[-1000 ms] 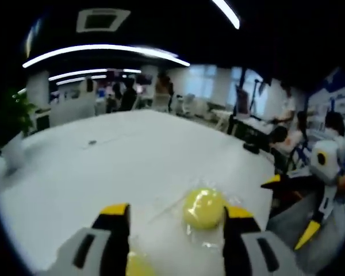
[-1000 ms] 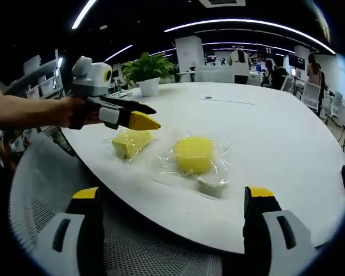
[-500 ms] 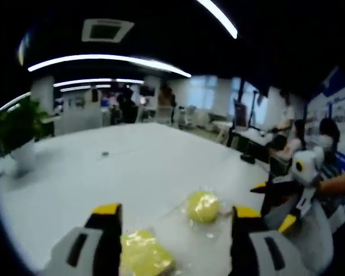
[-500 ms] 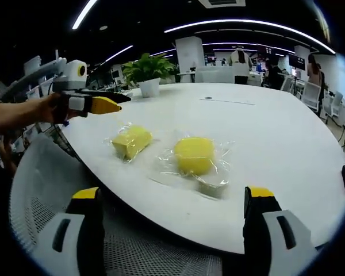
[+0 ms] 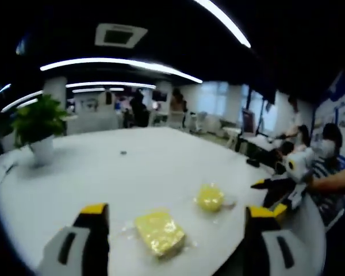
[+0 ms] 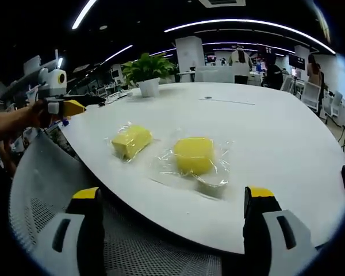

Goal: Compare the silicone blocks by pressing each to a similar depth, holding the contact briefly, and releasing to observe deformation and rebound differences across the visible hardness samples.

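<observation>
Withdrawn left claw [image 6: 75, 107] leaves both silicone blocks [image 6: 131, 141] [image 6: 194, 154] lying flat.

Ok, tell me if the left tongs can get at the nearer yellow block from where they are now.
Probably yes: the left tongs stand open, the wrapped yellow block lies ahead between them, and nothing blocks the way.

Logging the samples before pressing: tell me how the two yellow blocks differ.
The left block looks squared and wedge-like, the right block rounder and bulkier. The left block's wrap fits closely; the right block's spreads wide. Both are yellow, plastic-wrapped, and rest untouched on the white table.
</observation>
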{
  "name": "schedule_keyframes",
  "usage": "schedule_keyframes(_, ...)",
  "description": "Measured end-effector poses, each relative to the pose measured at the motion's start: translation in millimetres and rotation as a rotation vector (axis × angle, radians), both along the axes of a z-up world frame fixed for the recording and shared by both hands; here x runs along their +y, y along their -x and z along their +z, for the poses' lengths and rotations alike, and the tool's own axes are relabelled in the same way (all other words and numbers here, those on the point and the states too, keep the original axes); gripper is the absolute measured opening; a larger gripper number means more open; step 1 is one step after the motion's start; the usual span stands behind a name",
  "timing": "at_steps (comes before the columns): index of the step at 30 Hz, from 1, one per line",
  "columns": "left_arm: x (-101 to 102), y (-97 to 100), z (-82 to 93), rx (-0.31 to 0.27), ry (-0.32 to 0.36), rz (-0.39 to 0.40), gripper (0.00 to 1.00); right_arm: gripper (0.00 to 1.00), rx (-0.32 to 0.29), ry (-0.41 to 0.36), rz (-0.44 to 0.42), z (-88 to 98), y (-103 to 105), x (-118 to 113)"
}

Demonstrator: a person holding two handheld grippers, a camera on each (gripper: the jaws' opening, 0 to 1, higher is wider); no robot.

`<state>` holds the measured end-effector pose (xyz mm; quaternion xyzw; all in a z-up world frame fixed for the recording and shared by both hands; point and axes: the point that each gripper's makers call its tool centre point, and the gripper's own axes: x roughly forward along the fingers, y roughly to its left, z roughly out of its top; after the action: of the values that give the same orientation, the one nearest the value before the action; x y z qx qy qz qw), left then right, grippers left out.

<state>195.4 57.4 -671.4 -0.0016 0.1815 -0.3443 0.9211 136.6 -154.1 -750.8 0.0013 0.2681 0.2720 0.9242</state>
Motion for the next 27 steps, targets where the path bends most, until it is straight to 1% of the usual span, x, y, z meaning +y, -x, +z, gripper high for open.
schedule_keyframes(4, 11.4, 12.2, -7.1, 0.003, -0.009, 0.020, 1.00, 0.96, -0.007, -0.002, -0.005, 0.9, -0.4, -0.8)
schedule_keyframes(6, 16.7, 14.9, -10.1, 0.004, -0.023, 0.030, 1.00, 0.96, -0.009, 0.000, -0.004, 1.1, -0.1, -0.4)
schedule_keyframes(8, 20.2, 16.8, -4.7, -0.033, -0.028, 0.038, 1.00, 0.96, -0.011, -0.001, -0.010, 1.5, -0.4, -1.6)
schedule_keyframes(10, 23.4, 19.8, -3.3, -0.042, -0.014, 0.044, 1.00, 0.96, -0.012, -0.001, -0.012, 1.8, -0.8, -2.1)
schedule_keyframes(12, 30.1, 23.7, -8.1, -0.037, -0.010, 0.060, 1.00, 0.96, -0.014, 0.001, -0.017, 1.9, -0.9, -2.8)
schedule_keyframes(15, 39.7, 30.1, -22.3, -0.004, 0.003, 0.100, 1.00, 0.96, -0.016, -0.001, -0.023, 2.1, -1.3, -3.9)
schedule_keyframes(18, 41.9, 36.0, -34.2, 0.013, 0.001, 0.118, 1.00, 0.96, -0.014, 0.002, -0.026, 1.7, -1.4, -4.6)
schedule_keyframes(20, 42.9, 36.0, -35.3, 0.001, 0.005, 0.132, 1.00, 0.96, -0.011, 0.004, -0.028, 1.0, -1.2, -5.2)
schedule_keyframes(23, 46.2, 33.1, -35.4, -0.016, -0.009, 0.146, 1.00, 0.96, -0.007, 0.005, -0.033, 0.4, -1.6, -6.1)
schedule_keyframes(25, 45.8, 32.9, -39.2, -0.013, -0.023, 0.145, 1.00, 0.96, -0.006, 0.005, -0.039, 0.1, -1.9, -7.0)
schedule_keyframes(27, 42.6, 35.2, -40.7, -0.027, -0.057, 0.122, 1.00, 0.96, -0.006, 0.002, -0.049, 0.1, -2.1, -8.3)
